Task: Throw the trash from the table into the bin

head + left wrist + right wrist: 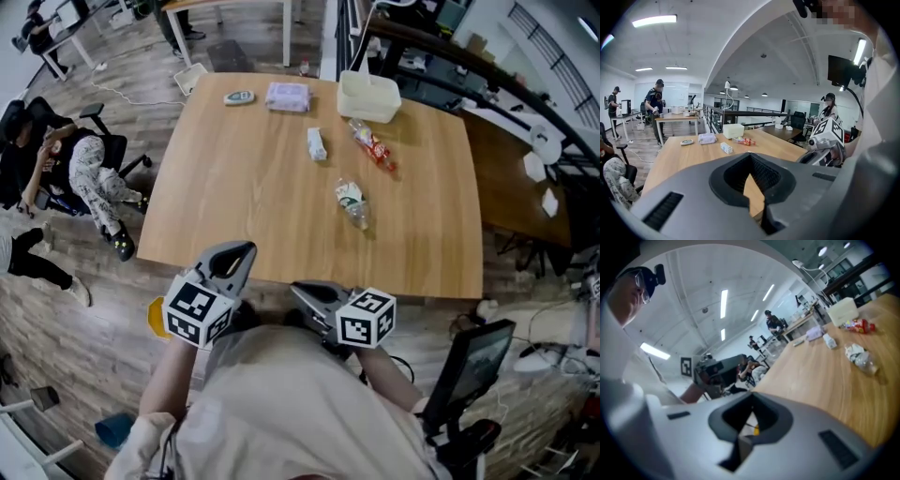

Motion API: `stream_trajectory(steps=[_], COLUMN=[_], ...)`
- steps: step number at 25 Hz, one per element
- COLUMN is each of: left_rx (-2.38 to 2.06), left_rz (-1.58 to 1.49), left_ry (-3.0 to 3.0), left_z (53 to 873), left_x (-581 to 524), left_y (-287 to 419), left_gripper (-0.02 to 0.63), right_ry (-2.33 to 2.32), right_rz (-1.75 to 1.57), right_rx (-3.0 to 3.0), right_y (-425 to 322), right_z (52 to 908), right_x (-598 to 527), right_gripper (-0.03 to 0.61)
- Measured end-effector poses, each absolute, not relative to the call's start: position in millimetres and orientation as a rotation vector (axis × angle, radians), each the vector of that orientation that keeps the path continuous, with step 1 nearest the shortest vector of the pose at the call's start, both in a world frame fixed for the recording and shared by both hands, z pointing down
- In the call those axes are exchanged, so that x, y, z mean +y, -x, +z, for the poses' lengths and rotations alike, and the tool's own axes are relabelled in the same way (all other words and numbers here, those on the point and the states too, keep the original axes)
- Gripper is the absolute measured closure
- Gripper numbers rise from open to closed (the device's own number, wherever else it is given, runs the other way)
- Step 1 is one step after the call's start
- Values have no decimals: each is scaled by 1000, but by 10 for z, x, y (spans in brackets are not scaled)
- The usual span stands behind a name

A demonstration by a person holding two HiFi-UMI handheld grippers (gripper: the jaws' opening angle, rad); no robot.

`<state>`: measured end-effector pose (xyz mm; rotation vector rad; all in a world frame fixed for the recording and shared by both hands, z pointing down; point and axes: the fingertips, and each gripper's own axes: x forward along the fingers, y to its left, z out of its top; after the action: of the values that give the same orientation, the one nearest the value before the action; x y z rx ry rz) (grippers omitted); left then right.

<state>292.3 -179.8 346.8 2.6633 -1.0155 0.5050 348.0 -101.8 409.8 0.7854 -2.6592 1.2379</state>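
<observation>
On the wooden table lie a crushed clear plastic bottle, a red wrapper, a small white carton, a tissue packet and a grey remote-like object. A white box stands at the far edge. My left gripper and right gripper are held close to my body at the table's near edge. Both are shut with nothing between the jaws. The bottle and wrapper show ahead in the right gripper view, the carton in the left gripper view.
A yellow object sits on the floor below the table's near left corner. A person sits in an office chair at the left. A dark table adjoins on the right, and a monitor stands at my right.
</observation>
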Motion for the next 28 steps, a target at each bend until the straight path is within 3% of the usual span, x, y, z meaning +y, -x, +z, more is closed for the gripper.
stream_trajectory(steps=[16, 28], left_rx=[-854, -776], left_rz=[390, 395], left_ry=[-2760, -2771], left_z=[3400, 3600], left_x=[-2835, -3446], left_y=[-3140, -2495], left_gripper=[594, 594], right_ry=[-985, -1142], right_rz=[1185, 1013], right_rx=[-2518, -2389], right_y=[-3654, -3397], right_z=[4173, 4167], right_x=[-1810, -3129], right_gripper=[574, 574])
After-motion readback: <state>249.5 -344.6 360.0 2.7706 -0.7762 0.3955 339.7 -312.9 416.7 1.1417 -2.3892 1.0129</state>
